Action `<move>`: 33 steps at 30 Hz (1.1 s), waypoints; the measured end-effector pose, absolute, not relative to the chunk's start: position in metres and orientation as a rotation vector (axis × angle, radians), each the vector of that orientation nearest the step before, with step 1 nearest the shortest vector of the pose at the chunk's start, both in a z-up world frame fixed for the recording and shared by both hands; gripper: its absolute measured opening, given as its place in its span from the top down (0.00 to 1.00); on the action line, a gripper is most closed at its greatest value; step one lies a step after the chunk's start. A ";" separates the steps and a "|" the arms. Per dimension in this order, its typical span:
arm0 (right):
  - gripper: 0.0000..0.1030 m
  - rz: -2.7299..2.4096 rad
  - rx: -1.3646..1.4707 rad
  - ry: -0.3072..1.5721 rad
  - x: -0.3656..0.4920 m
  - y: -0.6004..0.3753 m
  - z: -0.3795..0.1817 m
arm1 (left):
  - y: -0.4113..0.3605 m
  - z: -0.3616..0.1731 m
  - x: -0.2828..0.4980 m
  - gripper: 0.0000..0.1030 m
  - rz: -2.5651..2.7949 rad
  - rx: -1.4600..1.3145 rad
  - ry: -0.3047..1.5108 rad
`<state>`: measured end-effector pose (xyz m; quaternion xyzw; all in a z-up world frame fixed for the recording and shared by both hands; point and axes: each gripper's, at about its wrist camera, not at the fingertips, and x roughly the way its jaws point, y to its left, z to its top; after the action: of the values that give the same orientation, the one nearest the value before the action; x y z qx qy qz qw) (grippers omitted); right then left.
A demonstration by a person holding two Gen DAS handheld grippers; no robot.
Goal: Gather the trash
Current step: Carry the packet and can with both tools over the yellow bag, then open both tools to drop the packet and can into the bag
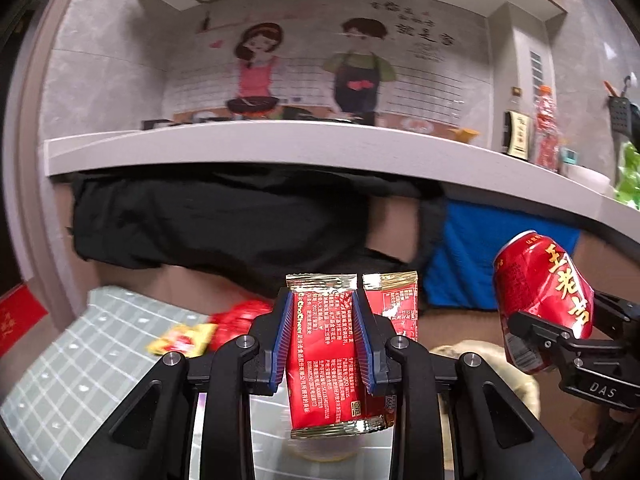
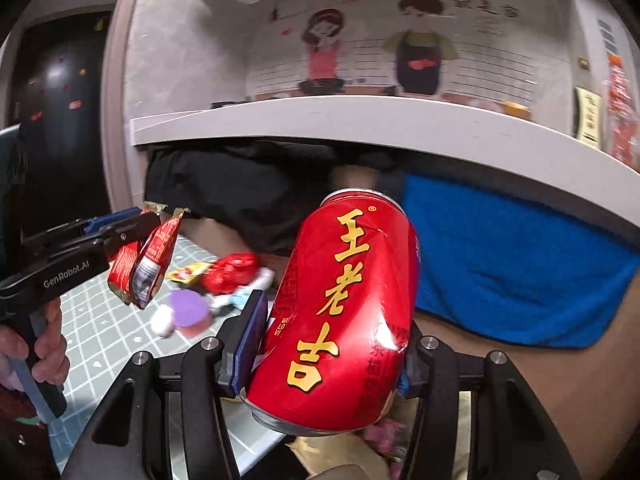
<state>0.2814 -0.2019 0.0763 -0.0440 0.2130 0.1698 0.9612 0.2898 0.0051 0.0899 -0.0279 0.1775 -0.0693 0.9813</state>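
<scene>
A grey-tiled kitchen wall carries a cartoon mural of a woman and a man in aprons, and below it runs a pale grey countertop with black fabric and a blue towel hanging beneath its edge. In front of that, the left gripper pinches a red snack wrapper with gold crimped ends between its blue-padded fingers; the packet is held upright in the air, and a second red flap of the same kind shows just behind the right pad. The right wrist view shows this packet from the side, folded and gaping at its lower end, hanging from the left tool above the table. The right gripper is clamped on a dented red herbal tea can with yellow Chinese lettering, tilted with its top leaning away toward the counter and raised off the surface. Below and to the left lies a pale green grid-patterned table mat, on which rest a crumpled red wrapper, a small yellow-and-red packet touching it, and a purple-and-white piece of litter nearby. On the counter's right end stand a dark-labelled bottle and a red-labelled plastic bottle side by side.
</scene>
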 end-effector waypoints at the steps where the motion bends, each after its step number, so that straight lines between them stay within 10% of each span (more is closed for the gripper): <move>1: 0.51 0.331 -0.085 0.432 0.280 -0.208 0.075 | -0.002 0.087 0.291 0.71 -0.161 -0.060 0.361; 26: 0.50 0.176 0.129 0.576 0.310 -0.327 0.014 | -0.128 0.012 0.347 0.70 -0.411 -0.038 0.572; 33: 0.50 0.171 0.187 0.664 0.329 -0.335 -0.015 | -0.119 -0.011 0.382 0.40 -0.542 -0.138 0.746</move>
<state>0.3293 -0.3353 -0.0145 0.0917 0.3251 0.0839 0.9375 0.3816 -0.1192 -0.0115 -0.0664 0.3595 -0.2615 0.8933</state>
